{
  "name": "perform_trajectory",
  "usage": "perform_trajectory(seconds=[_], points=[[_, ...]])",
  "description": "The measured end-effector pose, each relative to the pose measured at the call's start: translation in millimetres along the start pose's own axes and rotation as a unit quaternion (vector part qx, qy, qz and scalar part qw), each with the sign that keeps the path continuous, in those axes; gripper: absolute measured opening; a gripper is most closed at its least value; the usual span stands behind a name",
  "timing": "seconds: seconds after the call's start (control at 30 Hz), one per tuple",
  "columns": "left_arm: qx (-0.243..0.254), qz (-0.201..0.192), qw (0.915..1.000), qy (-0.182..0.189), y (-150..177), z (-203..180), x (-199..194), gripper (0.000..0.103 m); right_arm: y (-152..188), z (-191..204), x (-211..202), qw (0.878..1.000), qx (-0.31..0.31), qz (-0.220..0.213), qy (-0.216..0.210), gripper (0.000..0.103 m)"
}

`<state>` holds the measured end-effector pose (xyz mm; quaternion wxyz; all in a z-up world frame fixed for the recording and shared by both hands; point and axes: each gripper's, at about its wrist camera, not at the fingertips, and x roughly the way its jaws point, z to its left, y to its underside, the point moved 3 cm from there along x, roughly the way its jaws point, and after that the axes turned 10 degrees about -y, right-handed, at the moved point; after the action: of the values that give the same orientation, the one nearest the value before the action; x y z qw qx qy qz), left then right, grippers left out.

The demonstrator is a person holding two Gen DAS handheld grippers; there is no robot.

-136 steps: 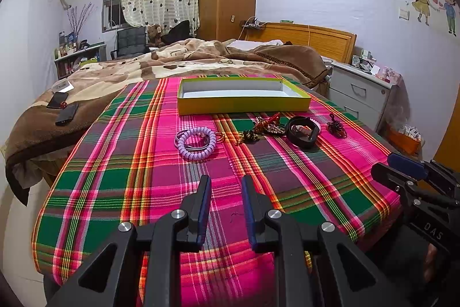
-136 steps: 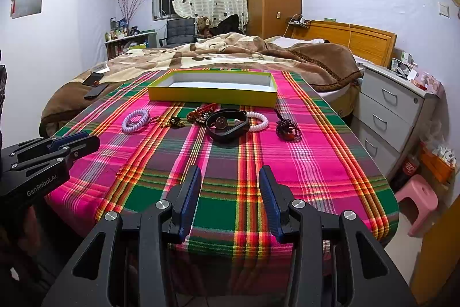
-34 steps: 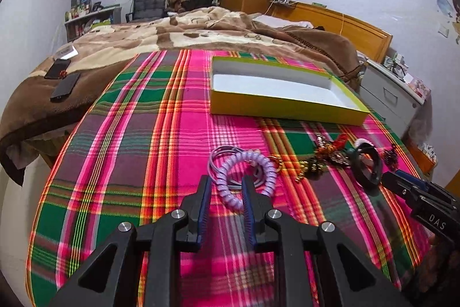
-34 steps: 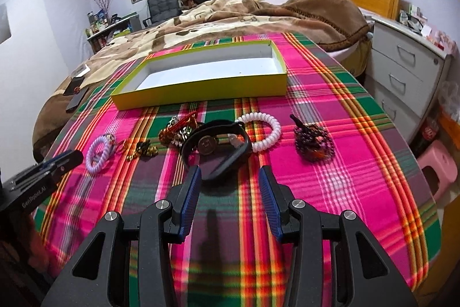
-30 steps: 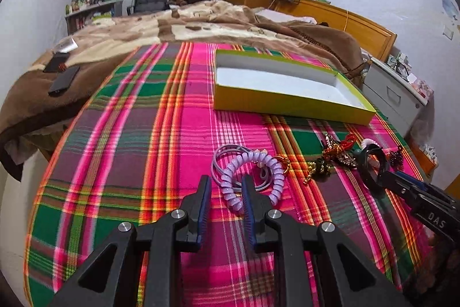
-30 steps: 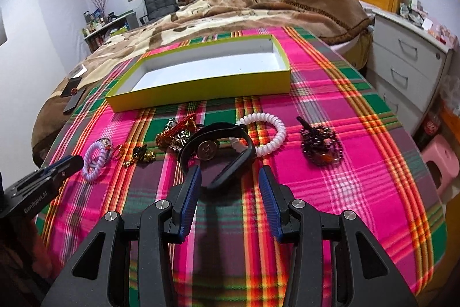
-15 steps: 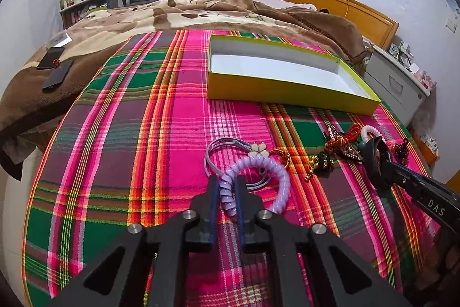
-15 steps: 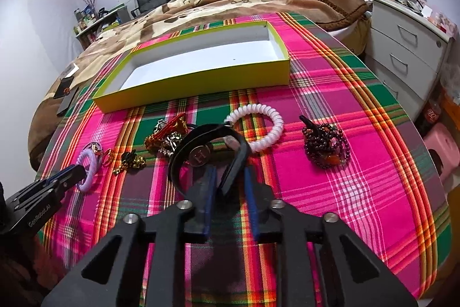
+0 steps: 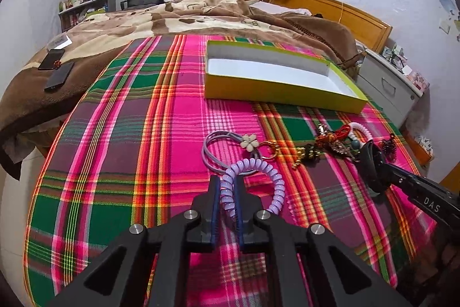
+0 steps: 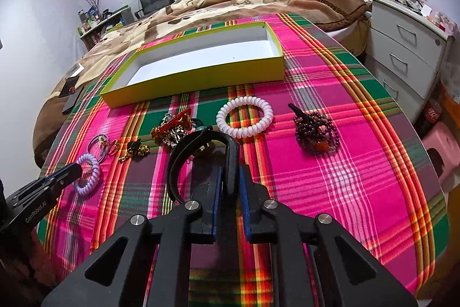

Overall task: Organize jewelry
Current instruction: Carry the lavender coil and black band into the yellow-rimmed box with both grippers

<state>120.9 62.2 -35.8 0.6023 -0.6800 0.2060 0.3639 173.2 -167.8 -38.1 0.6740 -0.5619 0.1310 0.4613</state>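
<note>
My left gripper (image 9: 227, 186) is shut on a lilac spiral bracelet (image 9: 258, 166), which also shows in the right wrist view (image 10: 87, 174). My right gripper (image 10: 230, 177) is shut on a black band (image 10: 198, 151), seen in the left wrist view (image 9: 371, 169) too. A yellow box (image 9: 276, 91) with a white inside stands empty behind the jewelry (image 10: 195, 76). On the plaid cloth lie a white spiral bracelet (image 10: 244, 117), a dark bead string (image 10: 316, 134), a red and gold charm (image 10: 172, 128), thin lilac bands with a flower (image 9: 221, 143) and a small gold piece (image 9: 304, 154).
The plaid cloth (image 9: 143, 105) covers the foot of a bed with a brown blanket (image 9: 201, 16) behind. Phones (image 9: 57, 71) lie at the far left. A grey drawer unit (image 10: 402, 48) and a pink stool (image 10: 442, 151) stand to the right.
Both grippers moved in from the near edge and closed: the left onto the lilac spiral bracelet, the right onto the black band. The band's near side now looks raised off the cloth.
</note>
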Motion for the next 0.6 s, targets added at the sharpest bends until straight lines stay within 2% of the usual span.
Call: perform_trajectory(seconds=[0.4,0.6], points=[[0.007,-0.023,0.9996,0.014,-9,-6,-22,0.009,-5,4,-17,1.000,-0.013,-0.017,-0.004,0.012],[0.022,-0.028,0.9990,0.026,-24,-15,-23,0.009,-20,7,-19,0.999,-0.024,-0.024,-0.011,0.012]])
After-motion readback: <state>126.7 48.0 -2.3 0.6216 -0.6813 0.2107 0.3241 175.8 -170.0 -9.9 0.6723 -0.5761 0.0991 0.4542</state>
